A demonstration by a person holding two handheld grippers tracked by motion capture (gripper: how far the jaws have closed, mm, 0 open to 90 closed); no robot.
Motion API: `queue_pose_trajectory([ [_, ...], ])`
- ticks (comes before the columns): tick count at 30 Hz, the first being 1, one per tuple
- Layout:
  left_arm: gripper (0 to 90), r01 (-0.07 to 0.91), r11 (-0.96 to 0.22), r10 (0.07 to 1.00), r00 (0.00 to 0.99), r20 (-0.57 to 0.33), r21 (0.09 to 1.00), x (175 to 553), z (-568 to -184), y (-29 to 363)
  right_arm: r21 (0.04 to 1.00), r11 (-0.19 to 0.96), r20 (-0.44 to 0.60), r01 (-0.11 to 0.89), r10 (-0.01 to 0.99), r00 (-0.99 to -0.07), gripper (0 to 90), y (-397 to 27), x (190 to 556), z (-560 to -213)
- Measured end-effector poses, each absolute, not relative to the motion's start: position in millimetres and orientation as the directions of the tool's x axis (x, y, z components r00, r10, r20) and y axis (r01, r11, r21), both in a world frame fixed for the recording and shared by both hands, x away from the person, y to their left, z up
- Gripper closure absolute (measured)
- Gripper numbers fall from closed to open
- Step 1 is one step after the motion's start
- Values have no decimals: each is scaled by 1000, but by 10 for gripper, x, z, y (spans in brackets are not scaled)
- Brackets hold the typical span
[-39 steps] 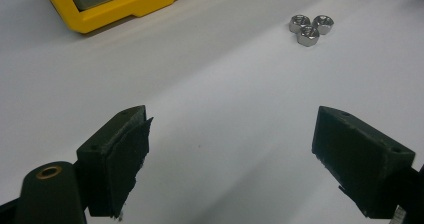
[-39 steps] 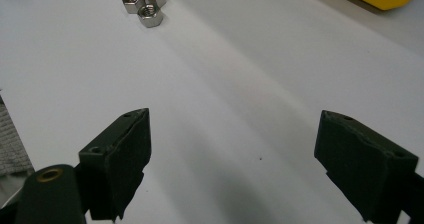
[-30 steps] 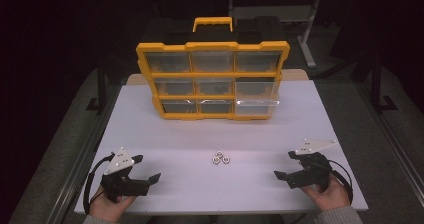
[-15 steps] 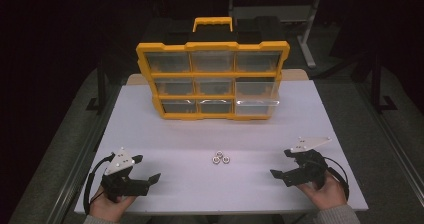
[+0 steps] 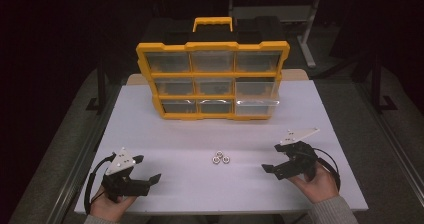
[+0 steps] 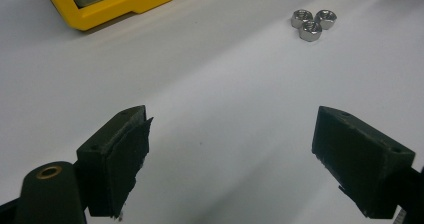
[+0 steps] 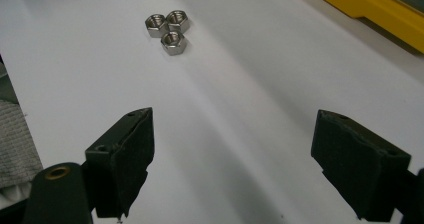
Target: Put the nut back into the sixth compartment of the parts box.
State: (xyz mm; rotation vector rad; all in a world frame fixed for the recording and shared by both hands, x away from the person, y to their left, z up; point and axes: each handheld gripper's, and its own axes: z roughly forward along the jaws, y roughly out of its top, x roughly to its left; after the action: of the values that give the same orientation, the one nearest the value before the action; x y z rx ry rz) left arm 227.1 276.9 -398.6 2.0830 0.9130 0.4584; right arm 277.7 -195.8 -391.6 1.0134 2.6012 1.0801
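Three small steel hex nuts (image 5: 220,158) lie bunched together on the white table (image 5: 200,134), between the two hands. My left gripper (image 5: 148,169) is low at the near left, open, jaws empty, pointing toward the nuts (image 6: 313,23). My right gripper (image 5: 272,159) is at the near right, also open and empty, angled toward the nuts (image 7: 168,30), which lie well ahead of its jaws. A yellow and black organiser case (image 5: 212,76) with clear drawers stands upright at the back of the table.
The organiser's yellow lower edge (image 6: 115,9) sits far ahead of the left jaws, and its corner (image 7: 380,14) to the right of the right jaws. A grey sleeve (image 7: 15,134) lies at the left edge. Dark floor surrounds the table.
The right gripper has shifted left and slightly forward, toward the nuts. The left gripper and the nuts have stayed in place.
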Motion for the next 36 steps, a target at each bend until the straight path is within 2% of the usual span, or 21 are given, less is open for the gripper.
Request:
queue_pose_trajectory([
  [16, 146, 447, -433, 735, 678, 19, 782, 2277, -3982, 2785, 631, 595, 95, 498, 577, -811, 236, -1547, 2963, -3859],
  [25, 146, 444, -429, 734, 679, 18, 787, 2274, -3983, 2778, 586, 663, 92, 465, 516, -851, 350, -1184, 3094, -3962],
  [26, 146, 444, -429, 735, 678, 18, 787, 2273, -3980, 2780, 581, 678, 92, 450, 495, -864, 383, -1114, 3121, -3980],
  [36, 146, 442, -423, 738, 675, 18, 791, 2268, -3975, 2786, 537, 729, 83, 425, 456, -886, 469, -846, 3216, -4055],
])
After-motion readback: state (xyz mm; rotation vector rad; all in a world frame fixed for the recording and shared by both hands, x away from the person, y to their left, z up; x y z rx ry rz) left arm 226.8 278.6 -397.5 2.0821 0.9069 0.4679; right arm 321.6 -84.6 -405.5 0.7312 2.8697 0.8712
